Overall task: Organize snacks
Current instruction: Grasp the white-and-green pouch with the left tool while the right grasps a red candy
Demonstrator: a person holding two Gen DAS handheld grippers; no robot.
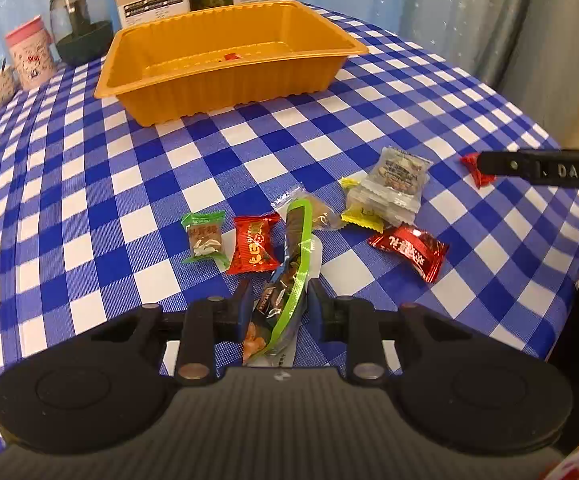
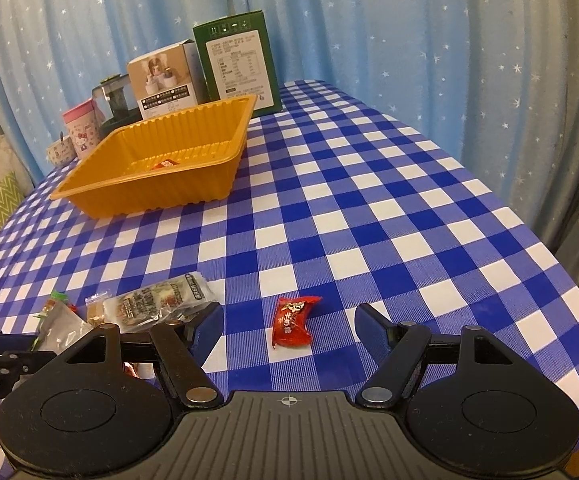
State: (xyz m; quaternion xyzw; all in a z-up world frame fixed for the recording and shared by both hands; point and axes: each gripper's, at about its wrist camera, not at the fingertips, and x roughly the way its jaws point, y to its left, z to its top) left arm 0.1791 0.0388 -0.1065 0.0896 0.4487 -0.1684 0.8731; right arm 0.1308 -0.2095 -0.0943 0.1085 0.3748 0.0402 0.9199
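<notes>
My left gripper (image 1: 277,294) is shut on a long green-edged snack packet (image 1: 289,276), its far end over the other snacks. Several wrapped snacks lie on the checked cloth ahead: a green one (image 1: 204,237), a red one (image 1: 254,243), a clear packet (image 1: 395,184), a yellow one (image 1: 361,216) and another red one (image 1: 411,251). The orange tray (image 1: 209,96) stands farther back with one red candy (image 1: 231,56) inside. My right gripper (image 2: 289,330) is open, its fingers on either side of a small red candy (image 2: 292,322) on the cloth. The tray (image 2: 145,196) is at the far left.
Behind the tray stand a pink cup (image 1: 31,52), a dark glass jar (image 1: 81,24), a beige box (image 2: 165,80) and a green box (image 2: 241,64). A blue starred curtain hangs at the back. The table edge falls away on the right.
</notes>
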